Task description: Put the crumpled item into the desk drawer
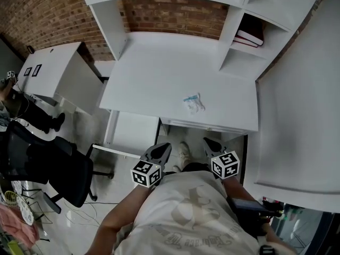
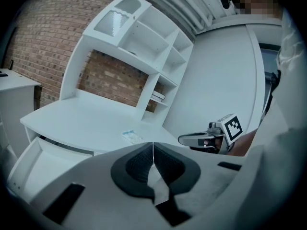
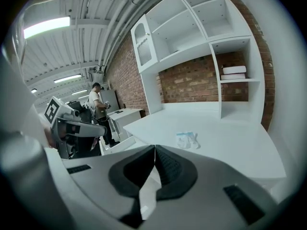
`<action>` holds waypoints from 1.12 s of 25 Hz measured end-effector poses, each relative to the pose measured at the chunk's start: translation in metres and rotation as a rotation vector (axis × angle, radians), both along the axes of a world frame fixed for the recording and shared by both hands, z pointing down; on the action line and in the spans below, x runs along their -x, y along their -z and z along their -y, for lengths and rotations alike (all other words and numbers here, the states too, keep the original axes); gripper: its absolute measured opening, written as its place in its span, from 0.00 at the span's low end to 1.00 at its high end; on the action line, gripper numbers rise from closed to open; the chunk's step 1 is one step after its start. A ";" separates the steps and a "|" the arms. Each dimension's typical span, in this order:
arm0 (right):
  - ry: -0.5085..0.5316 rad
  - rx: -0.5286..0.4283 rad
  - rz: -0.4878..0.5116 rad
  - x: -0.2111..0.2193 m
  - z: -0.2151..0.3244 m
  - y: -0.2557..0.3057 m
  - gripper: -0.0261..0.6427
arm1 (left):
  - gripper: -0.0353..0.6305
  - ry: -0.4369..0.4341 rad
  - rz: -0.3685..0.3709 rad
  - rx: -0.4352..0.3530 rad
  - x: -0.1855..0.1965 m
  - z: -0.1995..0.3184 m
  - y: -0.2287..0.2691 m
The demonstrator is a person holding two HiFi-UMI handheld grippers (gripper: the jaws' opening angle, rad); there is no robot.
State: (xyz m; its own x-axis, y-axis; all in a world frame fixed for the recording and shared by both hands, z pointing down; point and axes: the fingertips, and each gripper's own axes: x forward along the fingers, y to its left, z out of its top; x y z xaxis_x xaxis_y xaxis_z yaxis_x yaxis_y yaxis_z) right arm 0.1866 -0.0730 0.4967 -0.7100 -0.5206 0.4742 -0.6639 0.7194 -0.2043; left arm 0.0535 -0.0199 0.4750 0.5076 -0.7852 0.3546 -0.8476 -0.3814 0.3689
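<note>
As crumpled item lies near desk edge, drawer open

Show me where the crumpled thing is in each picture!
Head view: crumpled thing near the desk front edge, right of middle.
Left gripper view: crumpled thing just left of middle, on the desk.
Right gripper view: crumpled thing just right of middle.
Shared landmark: the stacked books.
</note>
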 end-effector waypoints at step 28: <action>0.032 0.056 -0.029 0.010 0.103 -0.026 0.07 | 0.09 0.024 0.011 0.051 0.001 0.091 -0.015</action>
State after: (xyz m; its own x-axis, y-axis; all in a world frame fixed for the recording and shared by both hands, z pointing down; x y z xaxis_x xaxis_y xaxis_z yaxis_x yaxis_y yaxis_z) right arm 0.1764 -0.1764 0.5229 -0.7113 -0.4699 0.5227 -0.6470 0.7284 -0.2256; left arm 0.0520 -0.1110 0.4904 0.4849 -0.7777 0.4000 -0.8603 -0.3419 0.3781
